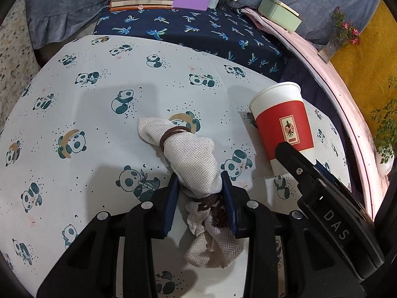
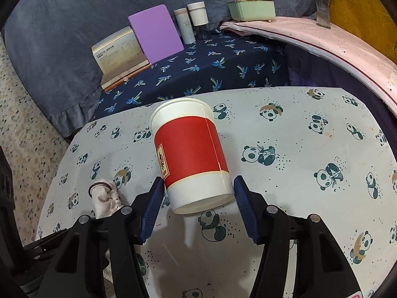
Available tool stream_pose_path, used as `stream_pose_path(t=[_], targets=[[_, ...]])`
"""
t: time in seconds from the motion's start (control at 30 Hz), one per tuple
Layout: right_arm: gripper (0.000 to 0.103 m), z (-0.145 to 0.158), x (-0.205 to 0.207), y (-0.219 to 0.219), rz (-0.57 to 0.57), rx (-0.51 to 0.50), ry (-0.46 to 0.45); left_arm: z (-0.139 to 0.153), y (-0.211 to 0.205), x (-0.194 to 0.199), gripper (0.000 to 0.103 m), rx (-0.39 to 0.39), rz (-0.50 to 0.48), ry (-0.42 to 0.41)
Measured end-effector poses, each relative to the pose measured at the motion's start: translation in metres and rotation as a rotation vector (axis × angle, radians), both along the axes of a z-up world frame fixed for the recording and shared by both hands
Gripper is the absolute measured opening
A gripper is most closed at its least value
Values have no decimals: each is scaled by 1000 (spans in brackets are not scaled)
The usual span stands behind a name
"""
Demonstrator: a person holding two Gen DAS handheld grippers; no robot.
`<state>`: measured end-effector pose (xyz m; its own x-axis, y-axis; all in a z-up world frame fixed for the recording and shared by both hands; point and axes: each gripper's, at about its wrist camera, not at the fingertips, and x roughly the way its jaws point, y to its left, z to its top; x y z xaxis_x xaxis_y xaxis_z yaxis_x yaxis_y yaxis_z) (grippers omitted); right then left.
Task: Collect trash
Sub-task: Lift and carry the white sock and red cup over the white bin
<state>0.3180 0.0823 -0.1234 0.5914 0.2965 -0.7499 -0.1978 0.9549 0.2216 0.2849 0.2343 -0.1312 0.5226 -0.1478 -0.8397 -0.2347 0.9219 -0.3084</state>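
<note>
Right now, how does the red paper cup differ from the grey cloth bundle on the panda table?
The paper cup is stiff and smooth, red with white bands; the cloth bundle is soft, beige-grey herringbone fabric tied with brown cords. The cup stands upright, mouth up; the bundle lies on its side. The cup sits between the right tool's open fingers with gaps showing; the left tool presses against the bundle. Both rest on the panda cloth.

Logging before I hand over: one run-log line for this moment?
left gripper: shut on cloth bundle | right gripper: open around tilted paper cup | panda tablecloth
</note>
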Motion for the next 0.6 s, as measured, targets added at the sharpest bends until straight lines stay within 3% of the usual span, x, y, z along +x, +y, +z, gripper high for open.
stream_pose_path(t=[0.33,0.6], targets=[[55,13,-20,-13,-11,-17,-35,6,-11,-9,30,0,-14,12],[55,27,-51,-49,-71,-7,-47,23,-43,-28,30,4,-70,-10]])
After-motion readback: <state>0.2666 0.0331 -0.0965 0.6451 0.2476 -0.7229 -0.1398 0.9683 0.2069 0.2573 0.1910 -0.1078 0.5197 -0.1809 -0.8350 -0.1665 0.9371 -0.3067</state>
